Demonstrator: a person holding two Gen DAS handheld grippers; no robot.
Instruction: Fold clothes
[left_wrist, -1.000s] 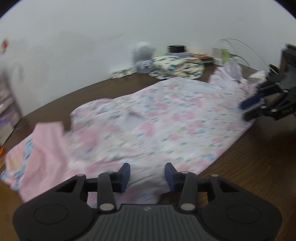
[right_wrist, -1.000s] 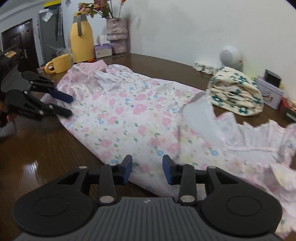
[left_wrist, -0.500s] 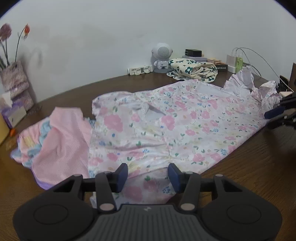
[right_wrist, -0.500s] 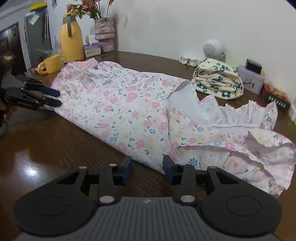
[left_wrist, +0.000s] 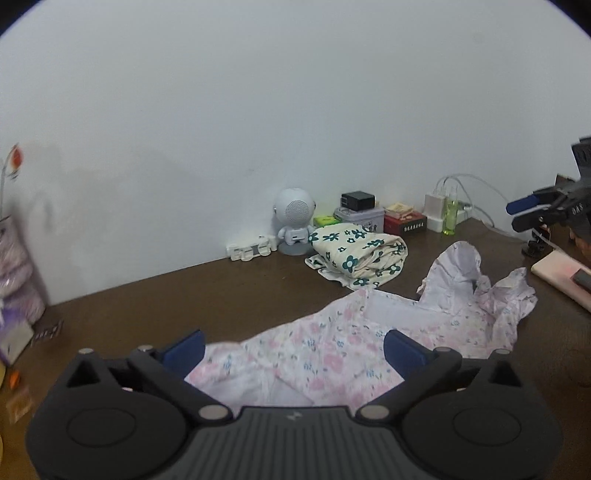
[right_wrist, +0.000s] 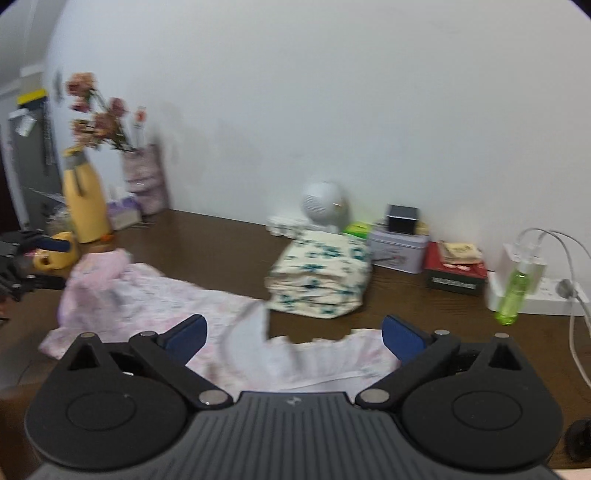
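Garment: the pink floral dress (left_wrist: 332, 354) lies spread lengthwise on the brown table (left_wrist: 221, 295), its ruffled hem (left_wrist: 476, 291) rumpled and partly turned up at my right end.
Left tongs: my left gripper (left_wrist: 293, 349) hangs above the collar end, fingers wide apart, holding nothing.
Right tongs: my right gripper (right_wrist: 293, 338) hangs above the hem end, fingers likewise spread and empty.
Already folded: a cream green-flowered bundle (left_wrist: 360, 254) sits near the wall, apart from the dress.
Stage, as I judge it: the dress lies unfolded, so a grip on both ends fits.
How to do it well: I take only the near edge at each end, pinch both layers together, and lift both sides evenly.
Risk: the ruffle may bunch, so I flatten it.
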